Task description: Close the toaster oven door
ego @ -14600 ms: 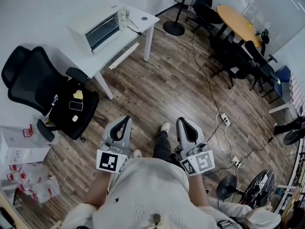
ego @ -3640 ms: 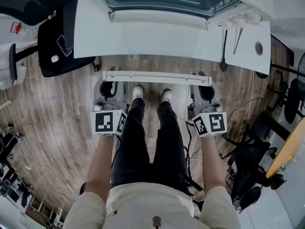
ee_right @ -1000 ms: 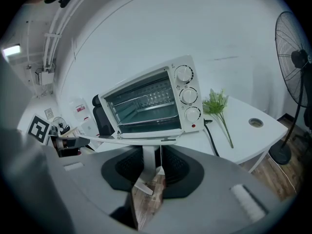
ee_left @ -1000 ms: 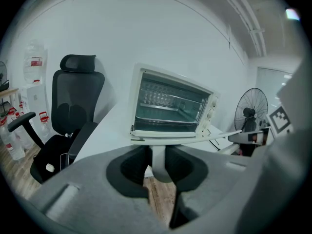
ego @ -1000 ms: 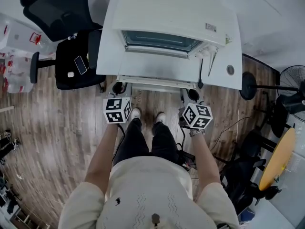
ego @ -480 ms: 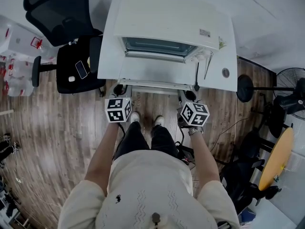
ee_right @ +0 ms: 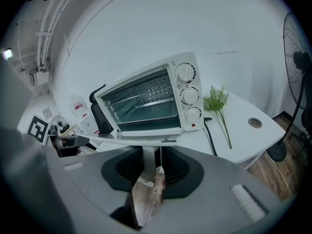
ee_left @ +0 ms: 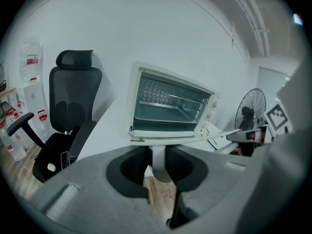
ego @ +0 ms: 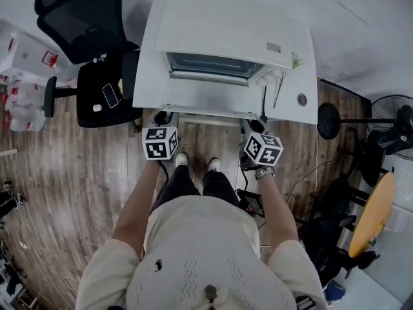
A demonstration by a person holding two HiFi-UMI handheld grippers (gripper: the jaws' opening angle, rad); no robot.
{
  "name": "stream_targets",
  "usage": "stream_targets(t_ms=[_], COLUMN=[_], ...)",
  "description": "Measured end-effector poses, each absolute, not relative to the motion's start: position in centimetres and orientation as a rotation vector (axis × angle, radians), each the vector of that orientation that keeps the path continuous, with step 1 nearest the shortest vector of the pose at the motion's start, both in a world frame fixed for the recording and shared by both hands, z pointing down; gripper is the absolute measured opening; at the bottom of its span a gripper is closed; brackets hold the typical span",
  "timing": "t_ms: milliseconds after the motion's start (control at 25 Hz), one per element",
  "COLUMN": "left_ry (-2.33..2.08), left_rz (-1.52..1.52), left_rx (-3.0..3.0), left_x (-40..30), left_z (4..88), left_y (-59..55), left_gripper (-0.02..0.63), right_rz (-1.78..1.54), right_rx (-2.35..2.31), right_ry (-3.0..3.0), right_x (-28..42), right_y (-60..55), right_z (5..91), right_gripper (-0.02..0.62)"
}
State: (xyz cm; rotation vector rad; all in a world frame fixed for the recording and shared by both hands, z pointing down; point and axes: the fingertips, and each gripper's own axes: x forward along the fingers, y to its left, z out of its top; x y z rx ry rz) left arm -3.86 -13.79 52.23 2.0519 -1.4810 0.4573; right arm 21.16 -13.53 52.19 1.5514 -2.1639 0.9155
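Note:
A white toaster oven (ego: pixel 219 37) stands on a white table (ego: pixel 303 76), its glass door (ee_left: pixel 195 136) folded down flat toward me. The door's white handle bar (ego: pixel 213 117) overhangs the table edge. My left gripper (ego: pixel 161 117) is at the bar's left end and my right gripper (ego: pixel 257 126) at its right end. In the left gripper view a white handle post (ee_left: pixel 158 162) fills the gap between the dark pads. The right gripper view shows the other post (ee_right: pixel 147 165) held the same way, with the oven's knobs (ee_right: pixel 187 94) beyond.
A black office chair (ego: pixel 84 18) and a black seat with a phone on it (ego: pixel 106 95) stand left of the table. A green sprig (ee_right: pixel 217 104) and a black cable (ego: pixel 264 99) lie right of the oven. A standing fan (ego: pixel 393 118) is at the right.
The head view has shifted slightly. Both grippers stay at the ends of the door handle, and the door stays down.

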Motion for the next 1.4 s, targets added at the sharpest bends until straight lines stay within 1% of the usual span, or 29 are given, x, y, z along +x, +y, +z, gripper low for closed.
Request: stream_targets(t_ms=[1400], left_ry=[-1.416], left_rz=[0.579], left_rx=[2.025], left_x=[-3.8], left_z=[50.1], left_y=[-15.5], left_gripper=[0.098], right_rz=[1.017], right_rx=[1.474], right_ry=[-2.026], right_x=[21.1], right_y=[-15.5], right_z=[50.4], right_gripper=[0.103])
